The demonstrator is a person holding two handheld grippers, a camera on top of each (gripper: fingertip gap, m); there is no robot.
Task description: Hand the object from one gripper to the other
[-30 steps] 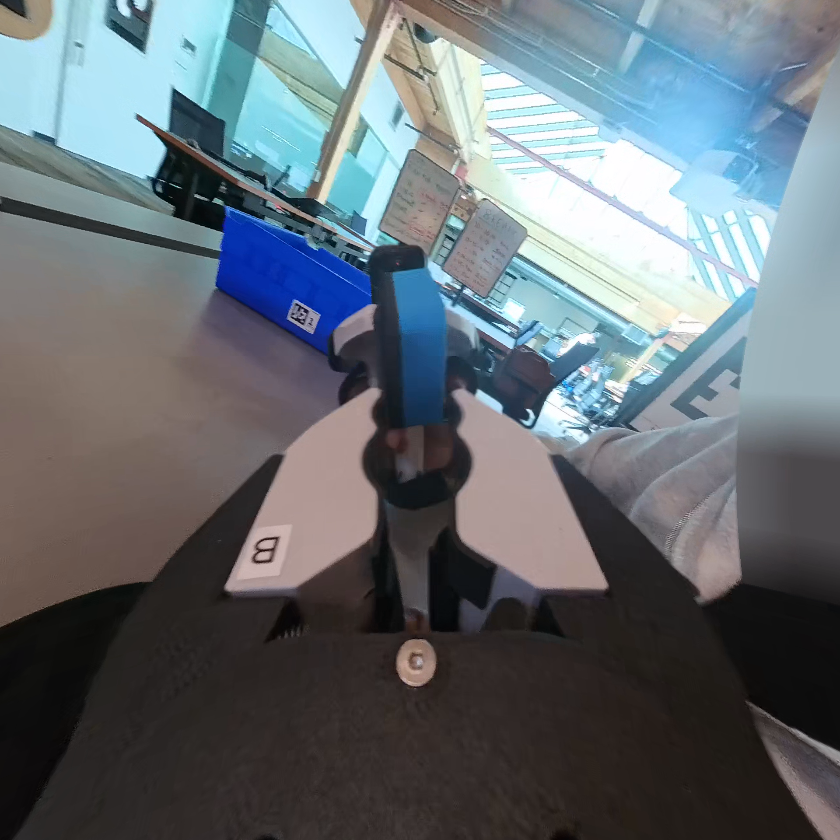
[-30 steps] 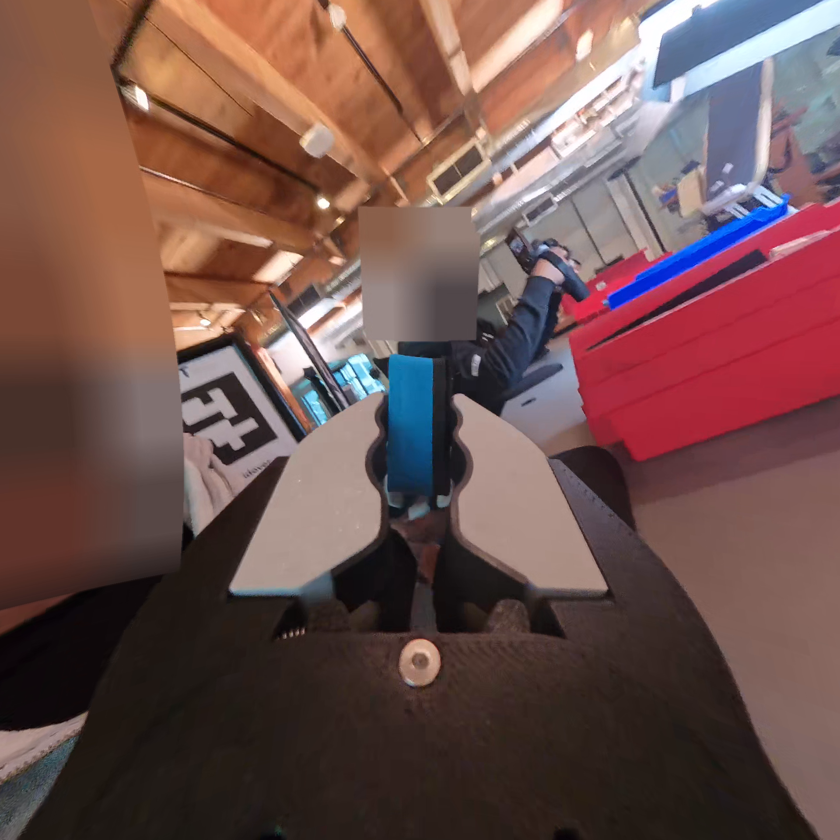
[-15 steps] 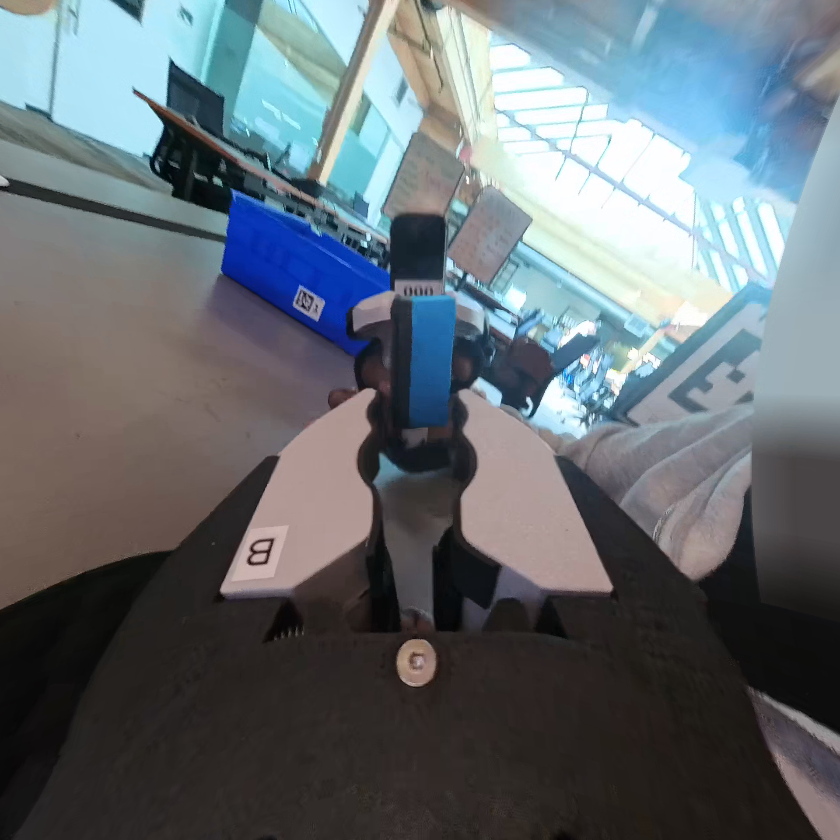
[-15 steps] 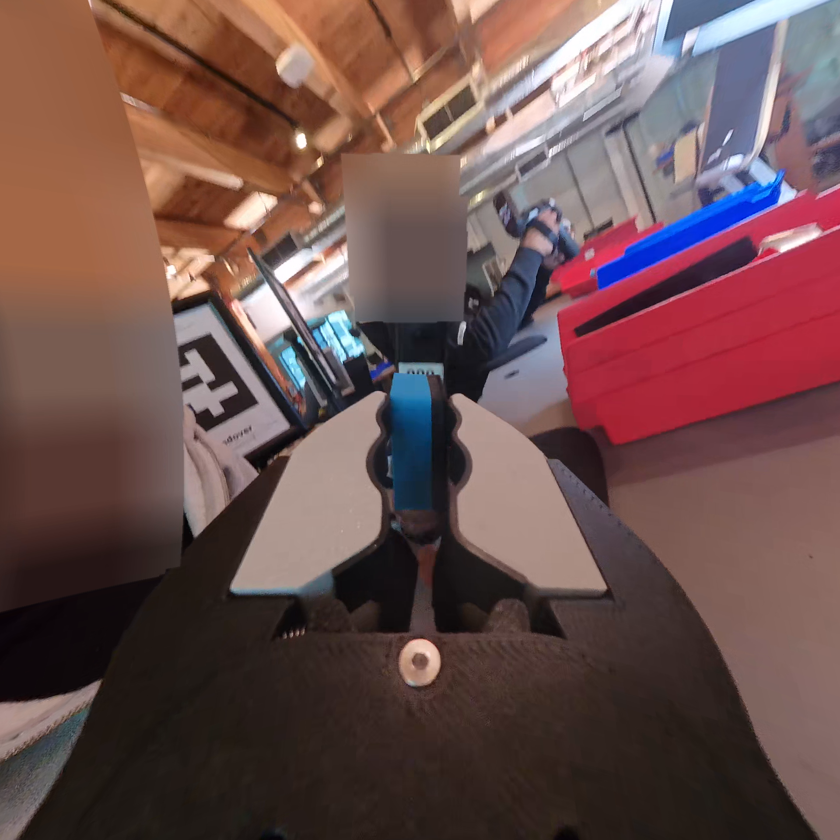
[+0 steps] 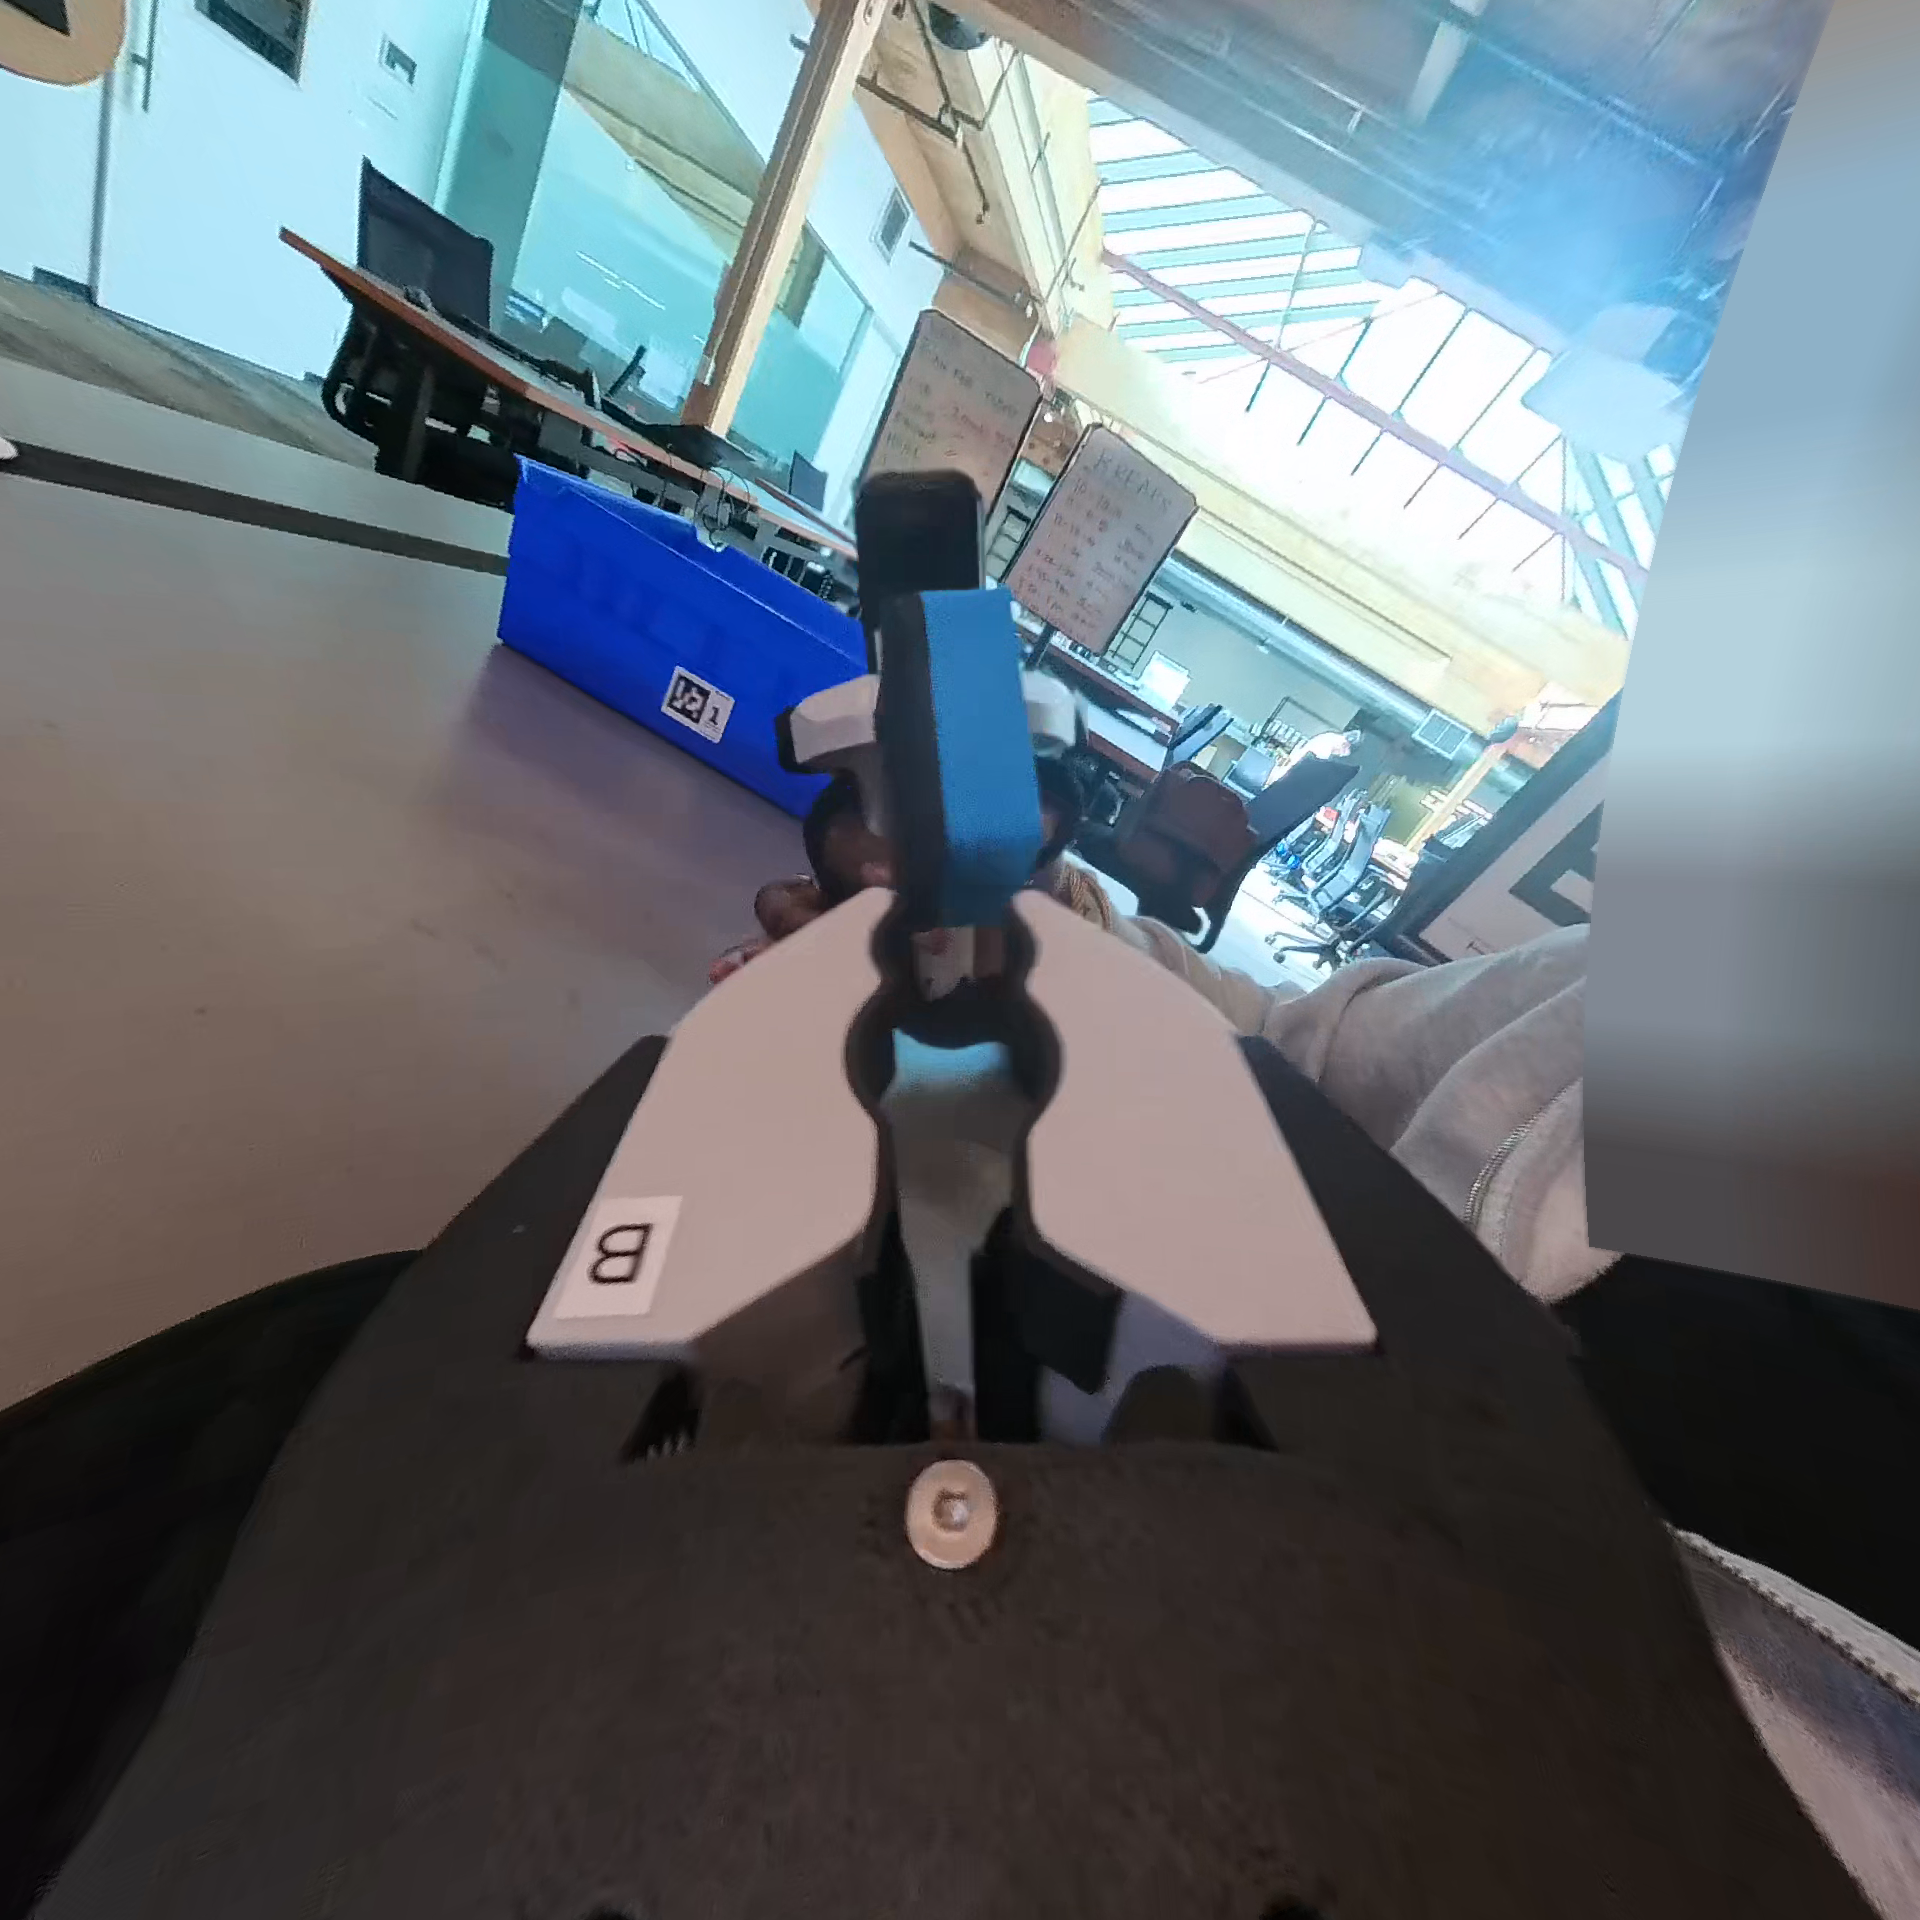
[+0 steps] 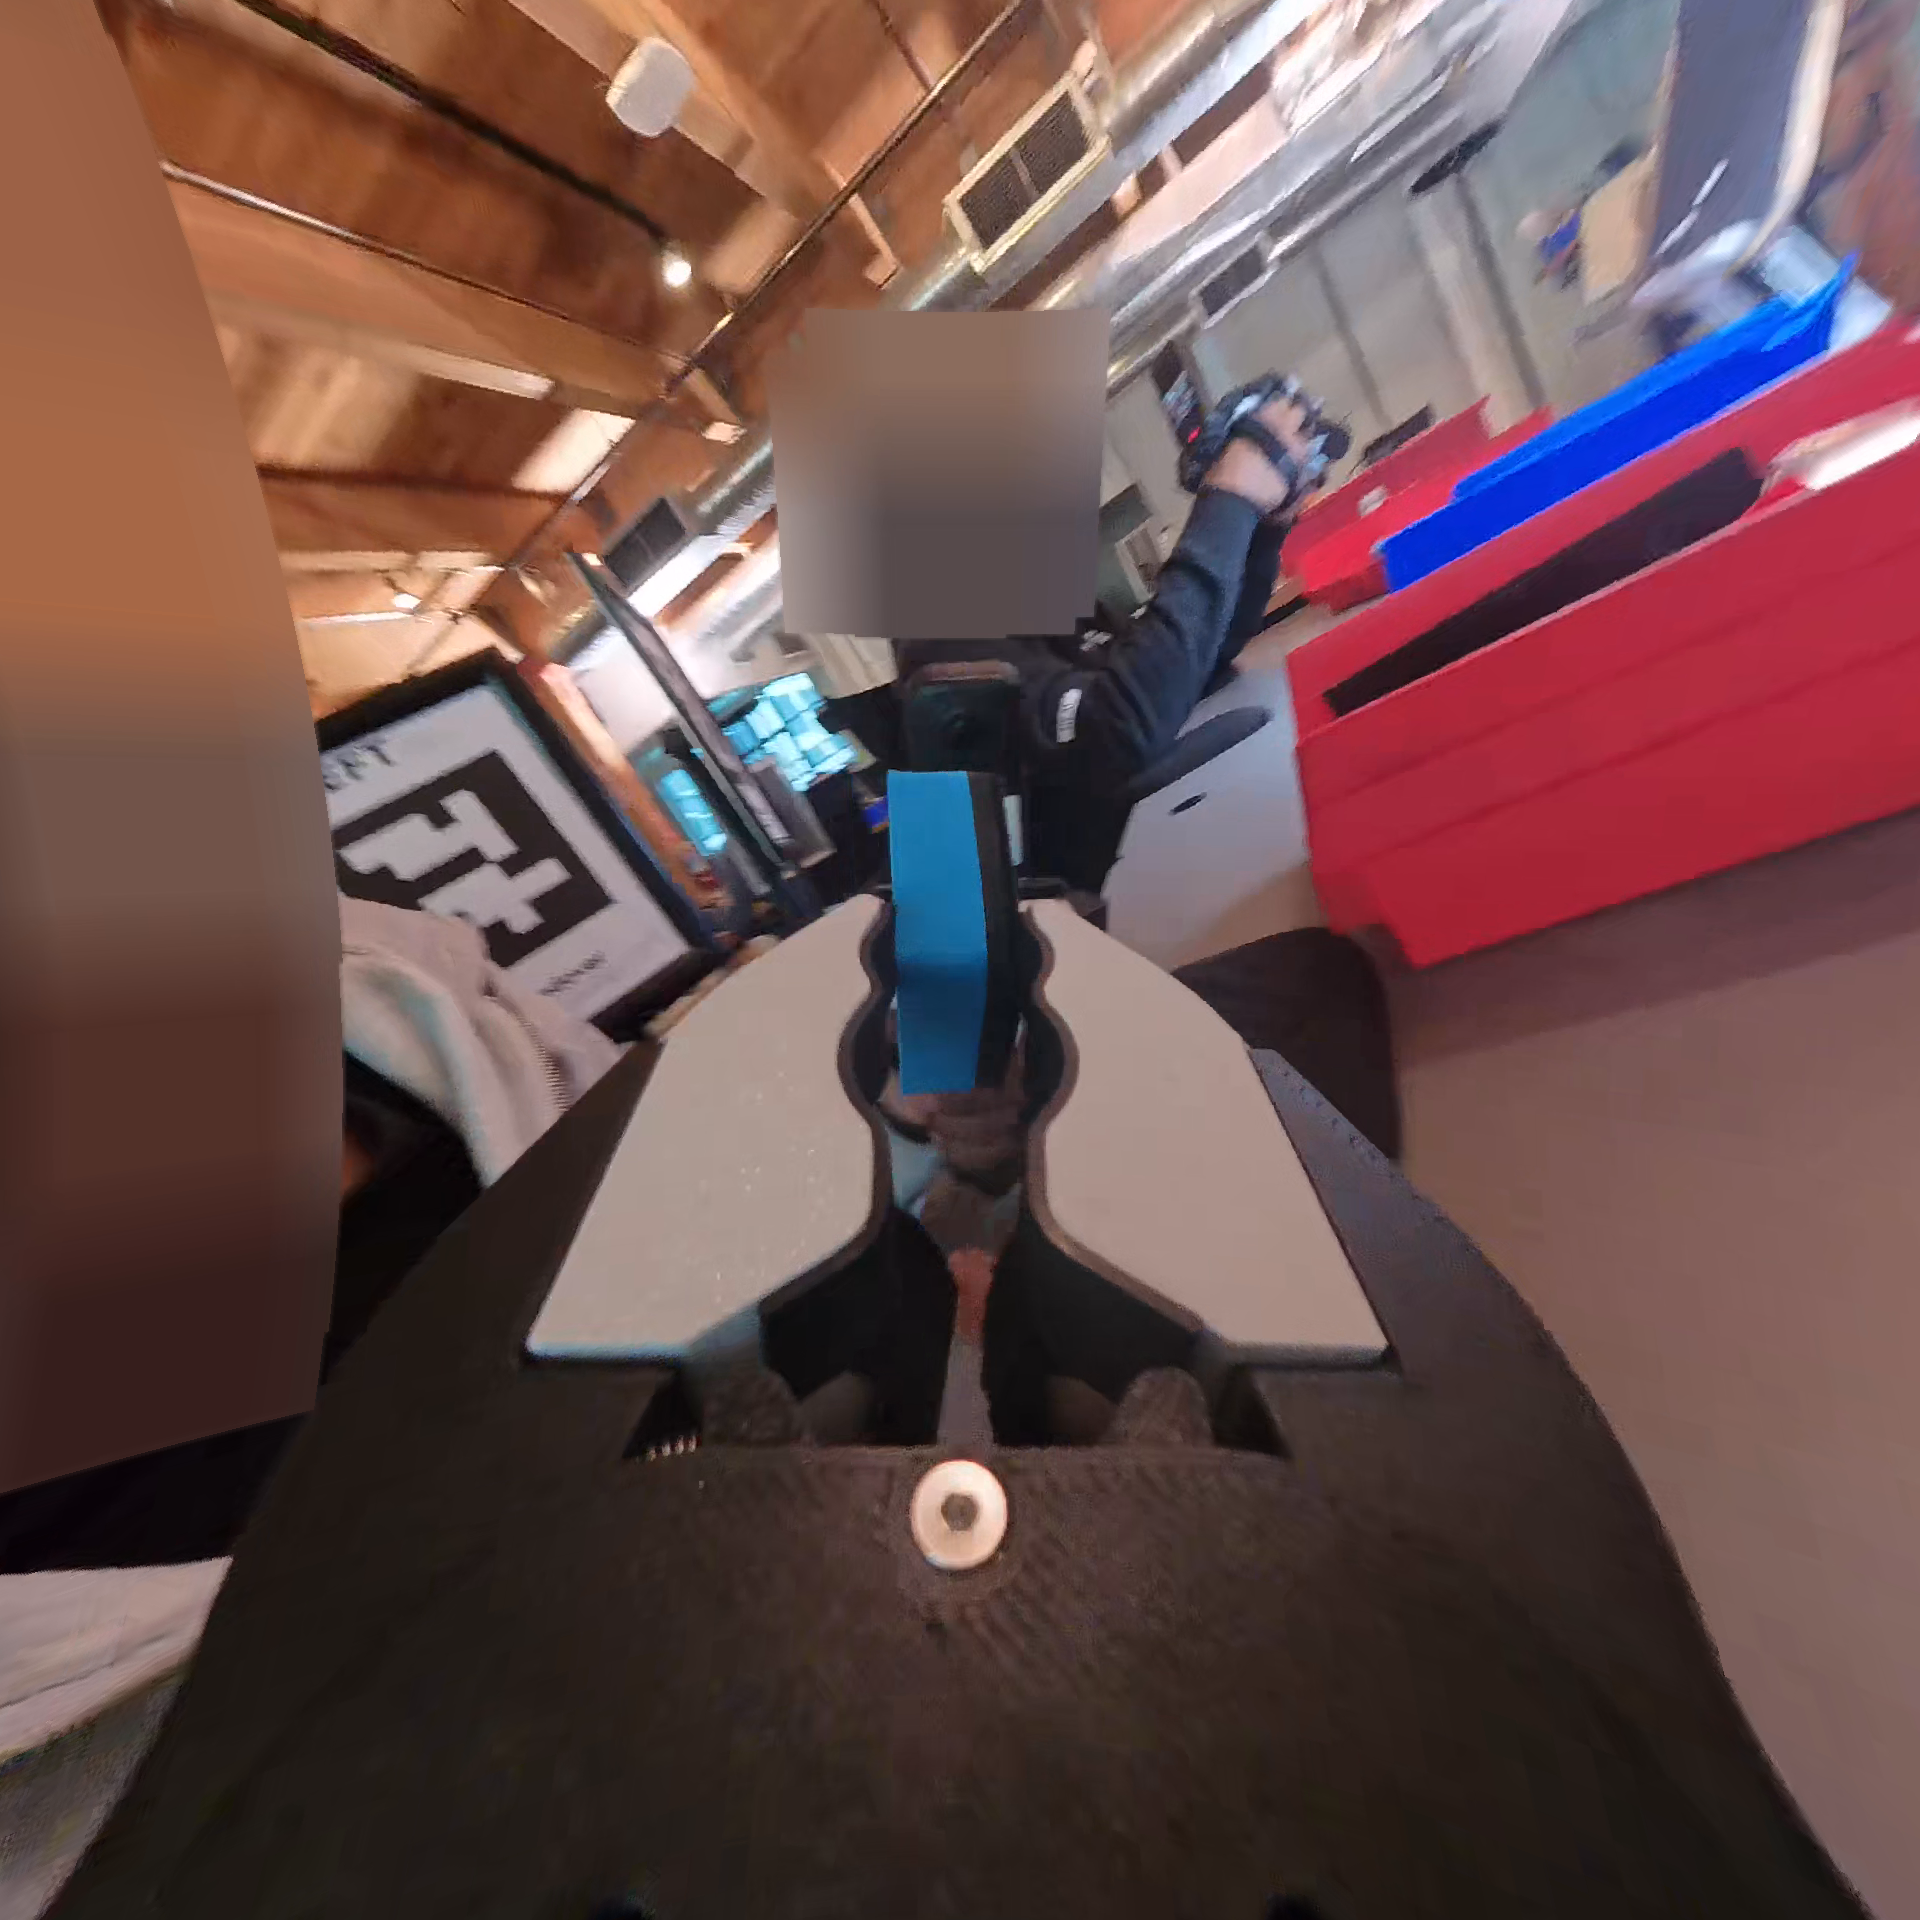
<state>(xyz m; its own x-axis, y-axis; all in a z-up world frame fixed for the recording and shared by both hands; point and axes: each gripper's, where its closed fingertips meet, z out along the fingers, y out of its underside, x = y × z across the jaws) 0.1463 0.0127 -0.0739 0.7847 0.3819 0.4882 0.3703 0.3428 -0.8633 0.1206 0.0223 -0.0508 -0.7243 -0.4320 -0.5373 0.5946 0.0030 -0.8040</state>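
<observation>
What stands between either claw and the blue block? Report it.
Nothing visible does. The blue block sits between the right claw's fingers, and its near end lies right at the left claw's tips.

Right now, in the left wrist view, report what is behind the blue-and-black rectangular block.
Behind the blue-and-black rectangular block: the right gripper, grey fingers showing either side, and farther off a blue plastic bin on the table. The block hides that gripper's middle.
</observation>
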